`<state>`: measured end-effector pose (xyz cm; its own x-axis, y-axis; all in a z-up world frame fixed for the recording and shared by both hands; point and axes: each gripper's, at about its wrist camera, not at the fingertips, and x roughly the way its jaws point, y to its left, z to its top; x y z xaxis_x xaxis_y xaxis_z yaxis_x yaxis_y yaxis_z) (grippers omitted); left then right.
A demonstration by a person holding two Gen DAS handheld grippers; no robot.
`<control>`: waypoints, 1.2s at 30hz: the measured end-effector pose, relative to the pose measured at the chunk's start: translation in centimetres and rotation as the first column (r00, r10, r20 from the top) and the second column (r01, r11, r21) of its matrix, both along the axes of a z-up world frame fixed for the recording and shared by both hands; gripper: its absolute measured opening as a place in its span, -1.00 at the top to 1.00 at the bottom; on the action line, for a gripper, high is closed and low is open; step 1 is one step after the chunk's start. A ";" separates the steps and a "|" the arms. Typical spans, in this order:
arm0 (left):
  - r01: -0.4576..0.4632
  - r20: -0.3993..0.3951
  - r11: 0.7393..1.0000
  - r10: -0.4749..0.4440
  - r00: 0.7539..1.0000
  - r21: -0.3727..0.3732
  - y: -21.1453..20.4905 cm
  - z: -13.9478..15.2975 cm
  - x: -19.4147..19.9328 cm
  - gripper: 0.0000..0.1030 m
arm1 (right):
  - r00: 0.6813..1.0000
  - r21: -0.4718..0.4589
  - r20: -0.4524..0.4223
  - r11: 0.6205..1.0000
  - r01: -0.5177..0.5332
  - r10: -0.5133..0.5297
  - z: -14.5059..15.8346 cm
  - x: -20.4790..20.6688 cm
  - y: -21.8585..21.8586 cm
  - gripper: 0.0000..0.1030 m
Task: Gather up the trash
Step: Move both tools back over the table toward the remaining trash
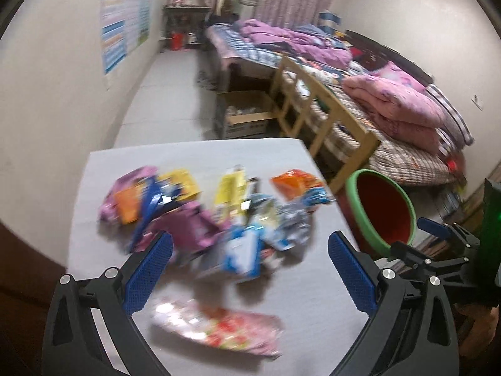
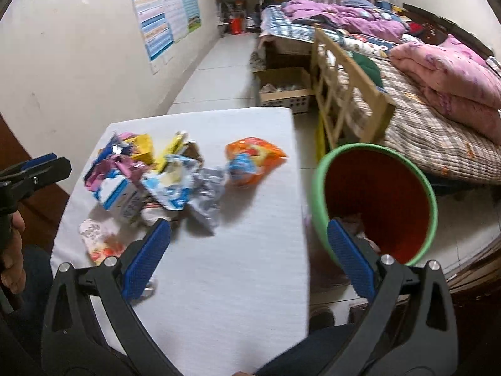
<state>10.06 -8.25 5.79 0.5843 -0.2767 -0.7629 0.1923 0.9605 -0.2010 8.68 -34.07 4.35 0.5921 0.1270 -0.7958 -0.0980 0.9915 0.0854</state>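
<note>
Pink wrapper (image 1: 216, 329) lying loose on counter (image 1: 297, 163), framed by wide-spread, empty left hand-held gripper (image 1: 250, 244). Right hand-held gripper (image 2: 250, 238) likewise released, near bin (image 2: 316, 188) set beside counter to receive wrapper pile (image 2: 162, 172).

Wrappers on the table, bin beside it

The wrappers (image 2: 162, 172) lie on the table (image 2: 235, 266) at 11 o'clock; the bin (image 2: 319, 188) stands off its edge at 2 o'clock, the bed (image 2: 438, 131) behind it.

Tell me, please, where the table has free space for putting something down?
The table is bare along its near right part, between the wrapper pile and the bin. The far strip is also free. The left middle is crowded.
</note>
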 end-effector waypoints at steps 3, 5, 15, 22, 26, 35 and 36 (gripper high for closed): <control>-0.028 -0.008 1.000 0.028 1.000 0.000 2.4 -0.2 -0.6 -0.85 | 1.000 0.004 -0.002 1.000 -0.020 0.020 -0.1 0.0 1.7 -0.91; -0.035 -0.011 0.999 0.035 0.999 0.002 3.5 -0.2 -0.9 -0.85 | 1.000 0.014 -0.007 1.000 -0.021 0.021 -0.1 0.1 2.5 -0.91; -0.056 -0.050 0.998 0.056 0.997 0.008 7.4 -1.7 -0.5 -0.84 | 1.000 0.031 -0.021 1.000 -0.004 0.005 0.2 1.4 3.6 -0.91; -0.061 -0.092 0.998 0.062 0.994 0.013 8.2 -3.8 1.3 -0.84 | 0.999 -0.008 -0.030 1.000 0.021 -0.021 -0.4 3.2 3.2 -0.91; -0.060 -0.109 0.998 0.062 0.992 0.019 8.2 -4.7 3.1 -0.84 | 0.999 -0.009 -0.042 1.000 0.020 -0.020 -1.0 4.2 3.2 -0.91; -0.091 -0.128 0.993 0.100 0.987 0.073 8.2 -5.9 8.3 -0.77 | 0.998 -0.012 -0.057 1.000 0.020 -0.021 -2.1 7.1 2.3 -0.91; -0.094 -0.139 0.993 0.104 0.985 0.075 8.3 -6.1 8.8 -0.76 | 0.998 -0.005 -0.063 1.000 0.025 -0.025 -2.4 7.6 2.1 -0.91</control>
<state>18.90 0.08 -0.29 0.4903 -0.1680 -0.8552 0.0698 0.9857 -0.1536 16.24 -32.00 1.94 0.5440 0.1094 -0.8319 -0.0681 0.9939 0.0862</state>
